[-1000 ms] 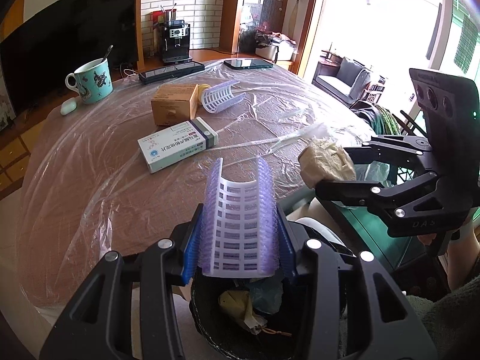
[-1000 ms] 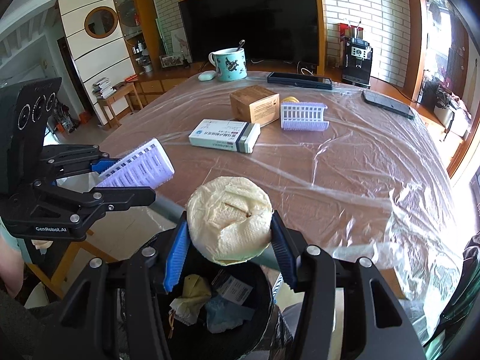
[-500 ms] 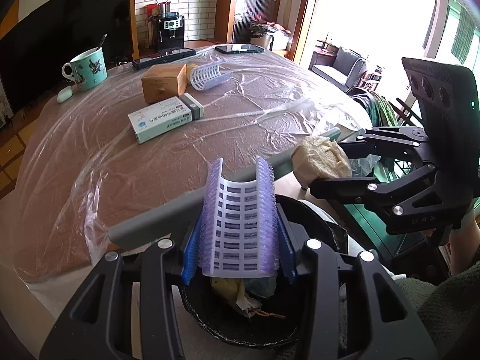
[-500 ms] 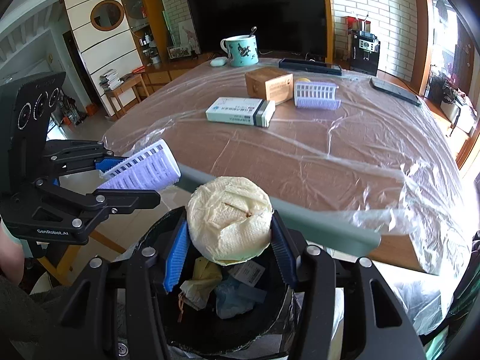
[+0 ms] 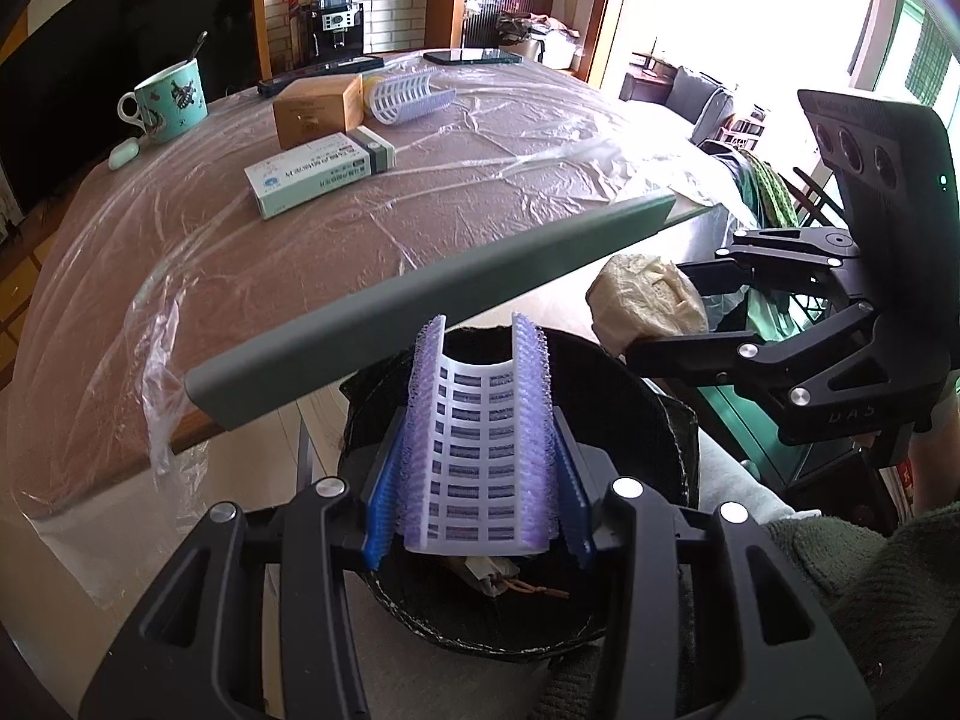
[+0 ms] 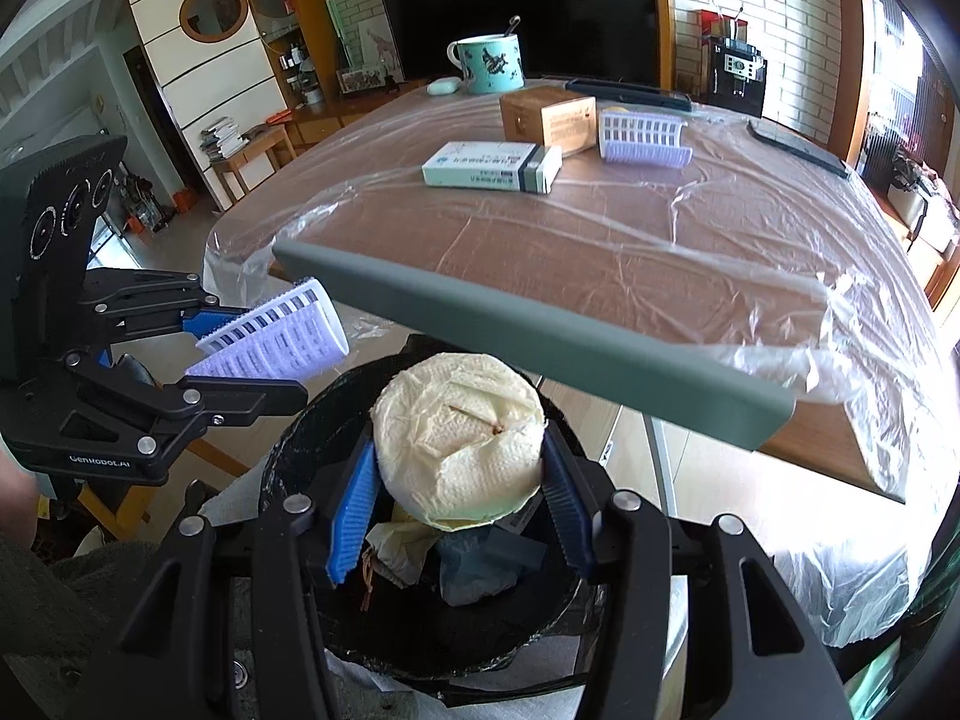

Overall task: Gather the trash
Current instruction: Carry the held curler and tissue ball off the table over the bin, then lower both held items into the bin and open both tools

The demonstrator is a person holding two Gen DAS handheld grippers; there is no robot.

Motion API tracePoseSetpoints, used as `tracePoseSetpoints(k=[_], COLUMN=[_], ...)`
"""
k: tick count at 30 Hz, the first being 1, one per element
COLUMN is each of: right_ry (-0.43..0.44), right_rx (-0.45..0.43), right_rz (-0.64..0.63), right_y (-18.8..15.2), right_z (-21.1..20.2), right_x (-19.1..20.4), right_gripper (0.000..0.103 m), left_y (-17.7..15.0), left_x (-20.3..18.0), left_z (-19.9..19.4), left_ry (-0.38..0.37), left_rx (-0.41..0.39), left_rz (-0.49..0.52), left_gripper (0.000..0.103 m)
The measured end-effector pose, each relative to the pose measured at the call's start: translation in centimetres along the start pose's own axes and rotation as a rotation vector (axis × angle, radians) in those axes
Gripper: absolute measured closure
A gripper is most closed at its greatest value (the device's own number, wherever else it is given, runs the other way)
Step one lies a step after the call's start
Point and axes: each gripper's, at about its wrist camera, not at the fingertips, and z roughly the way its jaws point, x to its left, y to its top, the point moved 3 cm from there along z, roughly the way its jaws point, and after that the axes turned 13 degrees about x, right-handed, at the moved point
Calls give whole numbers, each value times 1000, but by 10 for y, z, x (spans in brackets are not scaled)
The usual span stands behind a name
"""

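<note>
My left gripper (image 5: 480, 480) is shut on a curved purple plastic hair roller (image 5: 480, 450) and holds it over the black-lined trash bin (image 5: 654, 420). My right gripper (image 6: 459, 474) is shut on a crumpled cream paper wad (image 6: 459, 438), also over the bin (image 6: 288, 456). Each gripper shows in the other's view: the right one with the wad (image 5: 645, 303), the left one with the roller (image 6: 273, 339). Paper scraps lie inside the bin (image 6: 474, 564).
A grey chair back (image 5: 420, 306) runs between the bin and the plastic-covered table (image 5: 450, 180). On the table lie a medicine box (image 5: 318, 171), a wooden box (image 5: 315, 108), a second purple roller (image 5: 408, 96), a teal mug (image 5: 168, 99) and phones.
Both grippers have moved back from the table edge and down over the bin, still holding the roller and the paper wad. The chair back has come into view.
</note>
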Motion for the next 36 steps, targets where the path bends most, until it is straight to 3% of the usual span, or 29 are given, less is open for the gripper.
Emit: tracePoseSetpoints(k=[36], right_ry=[2], right_rx=[121], right_rz=[19], right_y=[-17], right_z=[49], right_x=[-1], right_gripper=[52], left_y=[-16], left_x=[5], left_z=[50], left_ry=[30], left_rx=[123], left_rz=[-9], left_gripper=[58])
